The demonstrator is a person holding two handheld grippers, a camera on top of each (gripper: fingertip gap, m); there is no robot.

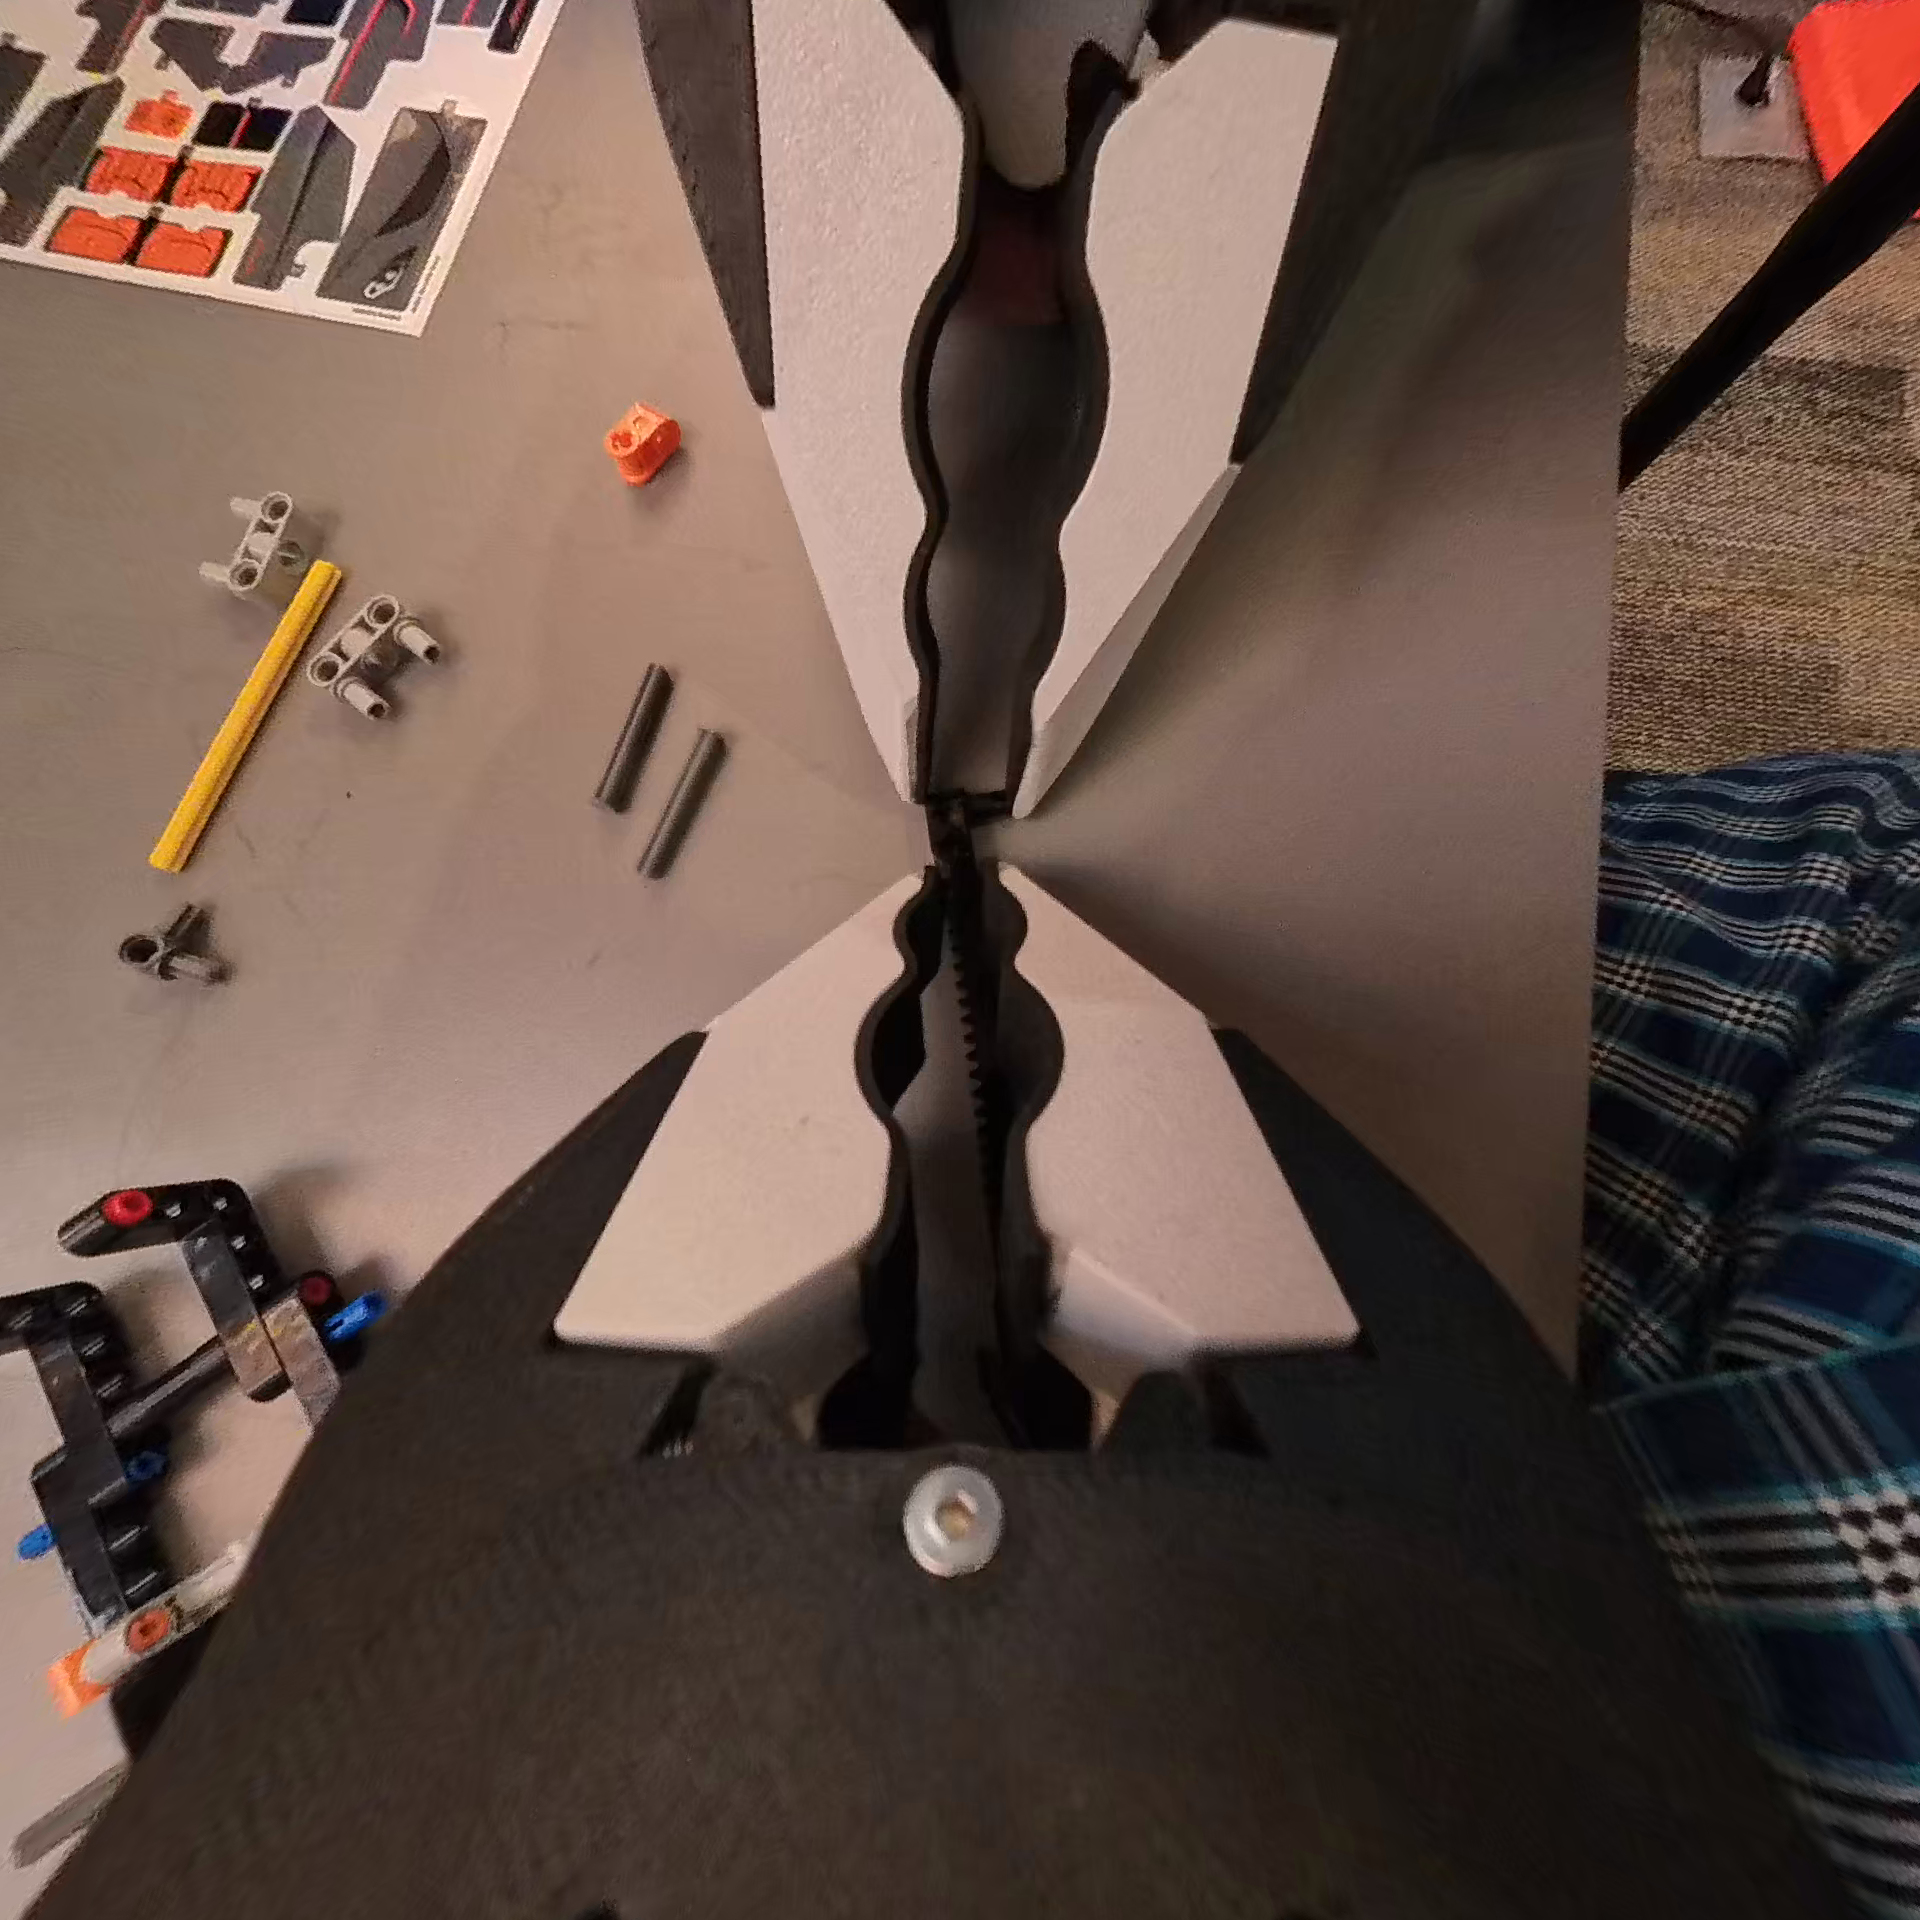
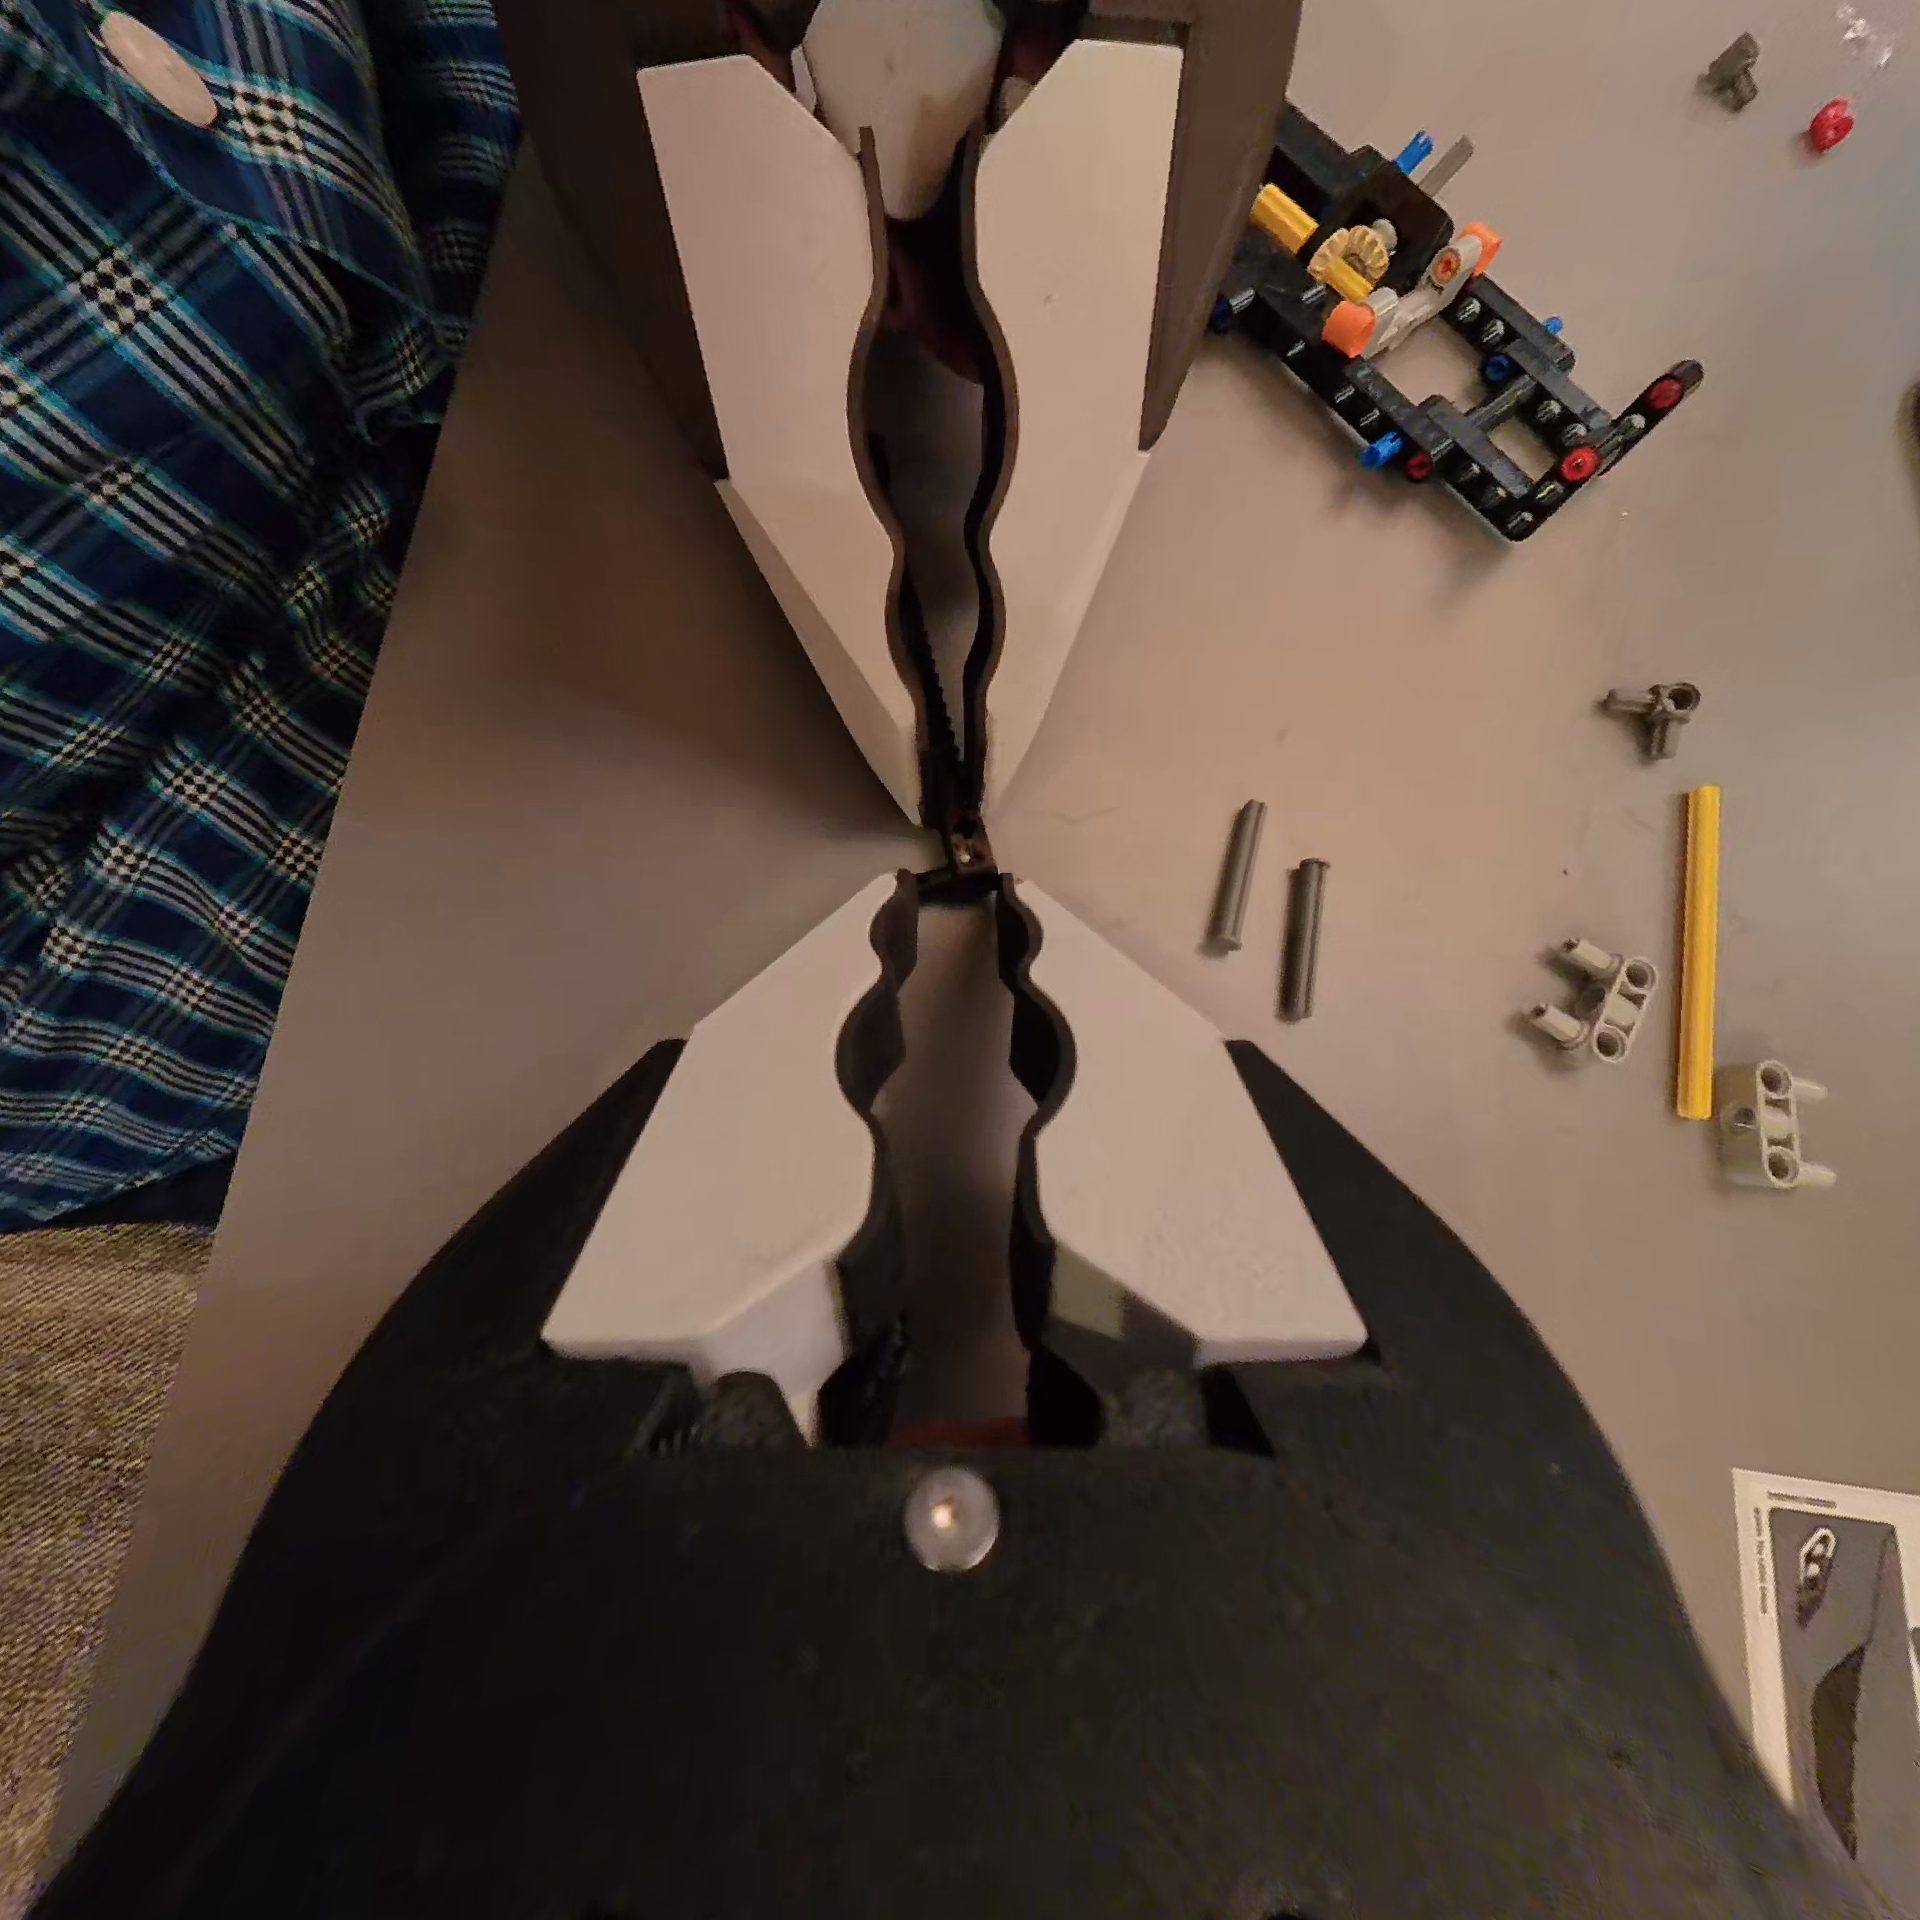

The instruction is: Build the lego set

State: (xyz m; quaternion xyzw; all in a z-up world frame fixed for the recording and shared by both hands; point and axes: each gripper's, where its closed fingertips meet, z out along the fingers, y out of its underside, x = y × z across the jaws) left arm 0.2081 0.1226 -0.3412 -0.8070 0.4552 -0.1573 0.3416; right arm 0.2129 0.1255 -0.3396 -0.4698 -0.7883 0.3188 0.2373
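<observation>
My left gripper (image 1: 961,883) is closed down to a narrow slit on a black toothed rack (image 1: 971,1039), which runs lengthwise between its fingers and pokes out past the tips. My right gripper (image 2: 961,883) meets it tip to tip, jaws also narrow, nipping a small black part (image 2: 958,881) at the rack's end; I cannot tell whether that is a separate piece. Both hang over the grey desk (image 1: 1351,779), near the edge where a plaid-clothed person (image 1: 1756,1143) sits.

Farther in from that edge lie two dark grey axles (image 2: 1236,878) side by side, apart from each other. Beyond them a yellow axle (image 2: 1697,951) lies between two light grey pin connectors (image 2: 1595,1003), with a dark grey connector (image 2: 1657,717) off one end. An orange connector (image 1: 642,442) sits alone beside my right gripper's fingers. The black beam frame (image 2: 1455,343), with blue and red pins, a yellow axle and a tan gear, rests well apart from the loose parts. A sticker sheet (image 1: 260,135) lies toward the far side.
</observation>
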